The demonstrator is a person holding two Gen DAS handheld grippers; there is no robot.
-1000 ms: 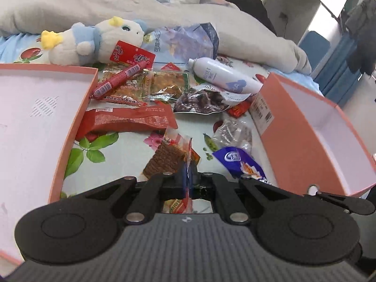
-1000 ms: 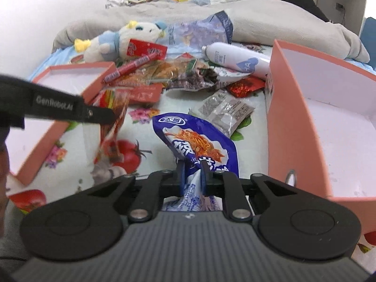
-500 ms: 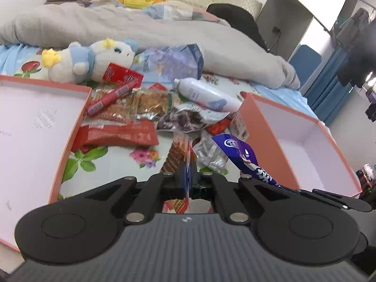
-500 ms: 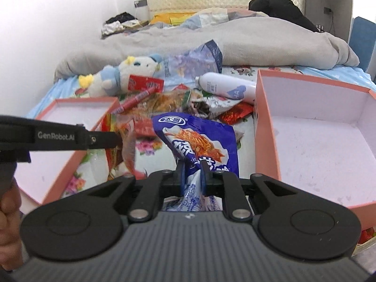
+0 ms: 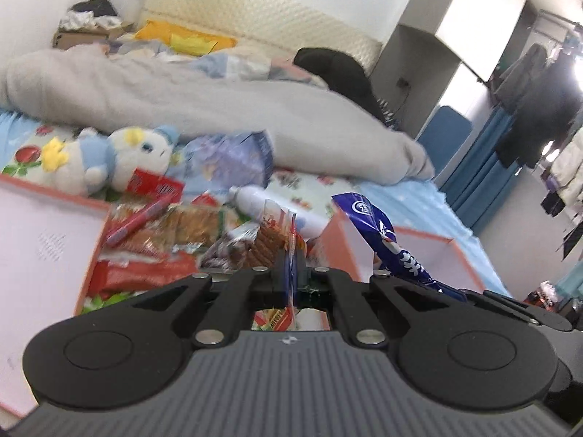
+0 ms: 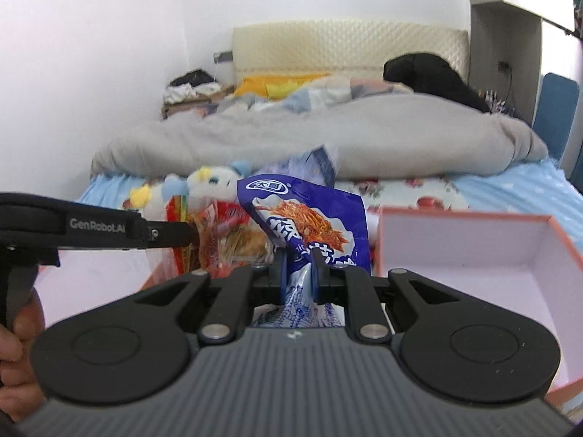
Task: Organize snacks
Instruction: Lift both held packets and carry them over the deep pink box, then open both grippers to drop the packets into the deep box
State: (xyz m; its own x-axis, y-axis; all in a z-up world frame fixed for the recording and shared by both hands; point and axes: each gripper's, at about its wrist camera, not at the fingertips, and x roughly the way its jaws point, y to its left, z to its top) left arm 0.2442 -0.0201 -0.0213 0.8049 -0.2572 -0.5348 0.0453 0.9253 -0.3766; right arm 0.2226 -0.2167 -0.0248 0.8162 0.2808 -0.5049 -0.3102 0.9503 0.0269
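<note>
Now we have both snacks off the bed and up in the air. A second ago our left gripper [image 5: 289,273] and right gripper [image 6: 298,273] sat low over the floral bedsheet [image 5: 309,182]; since then both have risen together and tipped up, so the views take in the headboard and wall.

Our left gripper stays pinched tight on the thin edge of the clear red-trimmed packet of brown biscuit pieces [image 5: 271,236], which stands up from the closed jaws. Our right gripper stays clamped on the crumpled lower end of the blue glossy foil snack bag [image 6: 306,222]; its jaws stand slightly apart around the bunched foil.

Below, the rest of the pile lies toward the far edge of the sheet: the long red wrapper [image 5: 142,273], the white bottle [image 5: 255,200] and the white and blue plush toy [image 5: 109,156]. One pink cardboard box [image 5: 47,247] sits open at the sheet's left edge, the other pink cardboard box [image 6: 473,247] at the right edge, both looking empty as far as we can see.

We judge the pick-up done for these two; what remains is carrying each over a box wall and letting go inside.
</note>
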